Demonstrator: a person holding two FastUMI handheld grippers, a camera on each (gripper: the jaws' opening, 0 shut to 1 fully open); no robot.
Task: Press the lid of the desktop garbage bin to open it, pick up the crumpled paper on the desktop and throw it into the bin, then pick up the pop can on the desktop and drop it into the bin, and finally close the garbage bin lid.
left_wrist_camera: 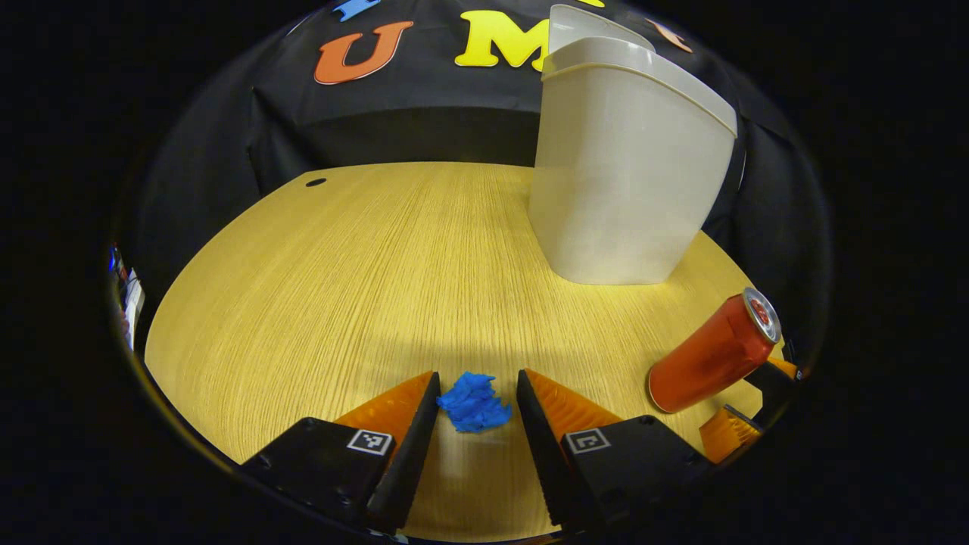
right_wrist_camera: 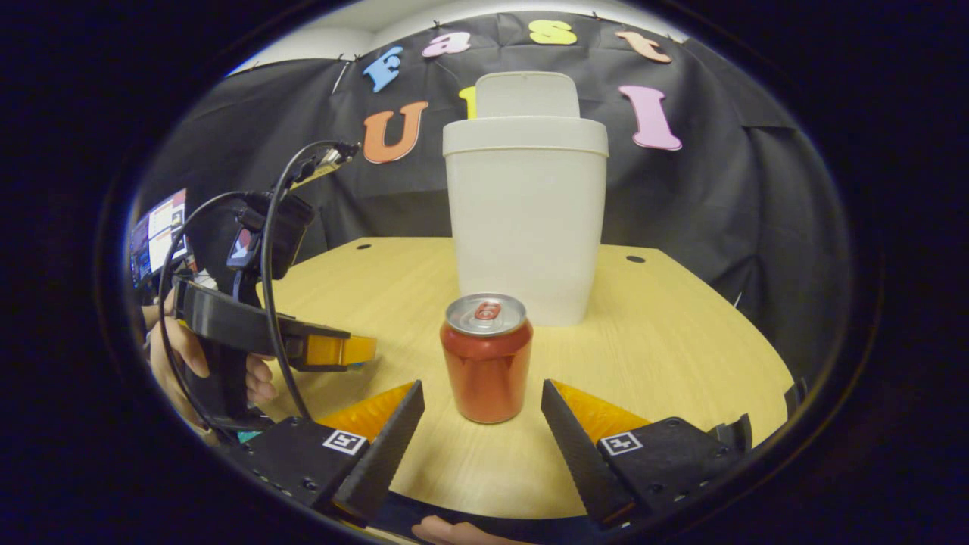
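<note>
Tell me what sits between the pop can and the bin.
Nothing: in the right gripper view, only bare tabletop separates the pop can from the bin behind it.

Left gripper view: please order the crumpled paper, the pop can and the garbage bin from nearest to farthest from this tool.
1. Crumpled paper: between the open fingers of the left tool.
2. Pop can: off to the right.
3. Garbage bin: farthest, ahead and right, lid up.

Left gripper view: right gripper (left_wrist_camera: 746,405) cut off at lower right edge, jaw state unreadable. Right gripper view: screen (right_wrist_camera: 157,235) at far left too small; bin (right_wrist_camera: 526,219) base hidden behind can (right_wrist_camera: 487,357).
</note>
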